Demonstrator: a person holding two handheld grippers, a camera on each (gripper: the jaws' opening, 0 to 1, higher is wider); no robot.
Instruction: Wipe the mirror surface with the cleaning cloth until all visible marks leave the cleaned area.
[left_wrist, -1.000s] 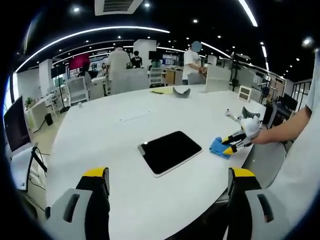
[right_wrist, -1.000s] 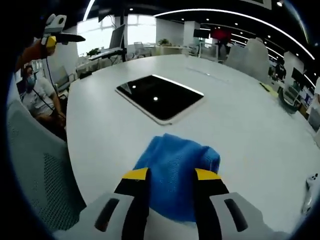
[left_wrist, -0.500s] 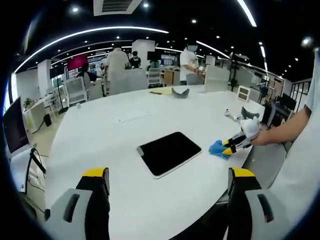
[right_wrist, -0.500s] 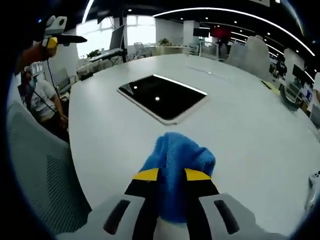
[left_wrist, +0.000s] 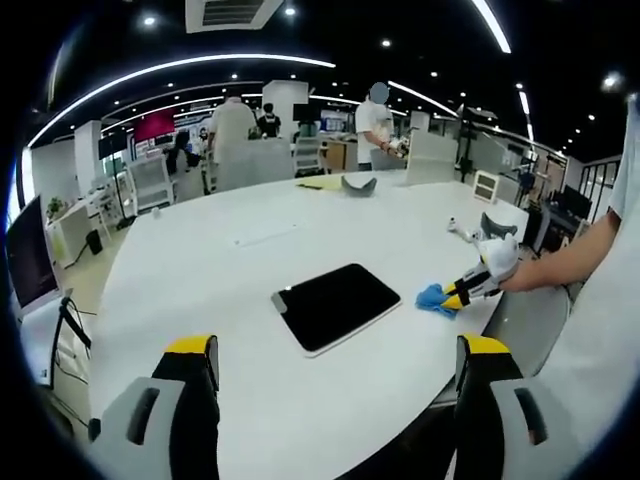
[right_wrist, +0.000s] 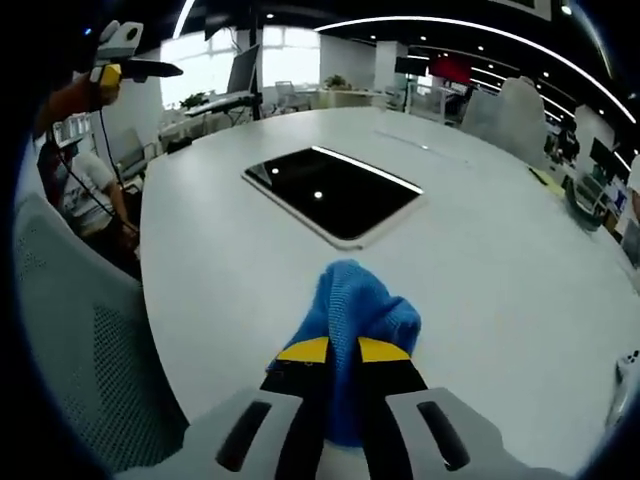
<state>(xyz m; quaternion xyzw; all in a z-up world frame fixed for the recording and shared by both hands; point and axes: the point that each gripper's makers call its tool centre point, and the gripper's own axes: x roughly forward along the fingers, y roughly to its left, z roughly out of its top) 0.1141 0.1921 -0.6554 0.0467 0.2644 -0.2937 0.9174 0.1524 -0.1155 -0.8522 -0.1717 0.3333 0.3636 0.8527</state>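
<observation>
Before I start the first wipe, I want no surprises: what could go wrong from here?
The right gripper pinches the blue cleaning cloth as a bunched wad, so it may wipe a narrow strip and miss marks. The mirror lies flat and unheld on the smooth white table; the left gripper hangs open, off the mirror, so a push could slide it. The yellow fingertips sit close to the cloth's front and might scrape the glass.

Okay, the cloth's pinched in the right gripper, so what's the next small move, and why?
Probably lift the right gripper a little and carry the blue cloth forward onto the near edge of the mirror. The jaws are shut on the cloth, but it sits on the white table, short of the dark mirror surface, so no wiping has begun.
</observation>
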